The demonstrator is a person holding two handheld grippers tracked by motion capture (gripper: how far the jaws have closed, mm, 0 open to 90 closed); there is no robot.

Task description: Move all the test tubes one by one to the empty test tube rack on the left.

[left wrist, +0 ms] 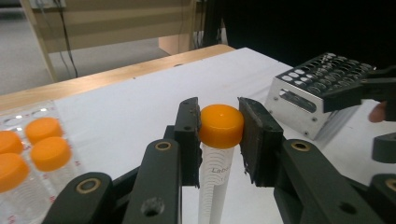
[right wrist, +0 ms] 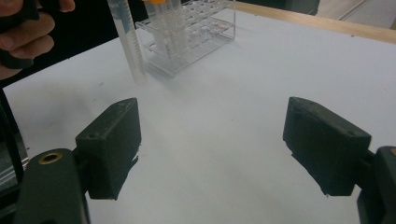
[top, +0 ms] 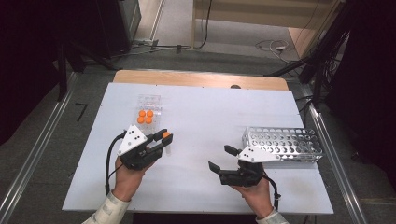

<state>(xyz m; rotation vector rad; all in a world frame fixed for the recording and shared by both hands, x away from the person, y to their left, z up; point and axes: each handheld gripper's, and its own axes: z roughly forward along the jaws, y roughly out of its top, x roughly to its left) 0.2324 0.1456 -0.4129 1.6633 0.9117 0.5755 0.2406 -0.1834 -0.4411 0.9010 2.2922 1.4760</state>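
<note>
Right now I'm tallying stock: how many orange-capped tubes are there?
5. Four stand in the clear rack: orange caps clustered at its near end. One tube is clamped by the cap in the left gripper. Others may be hidden.

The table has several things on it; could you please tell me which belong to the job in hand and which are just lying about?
In the job:
- capped tube, clamped in the left gripper
- clear rack of orange-capped tubes
- metal rack
- right gripper, open

Lying about:
- cables on the floor
</note>
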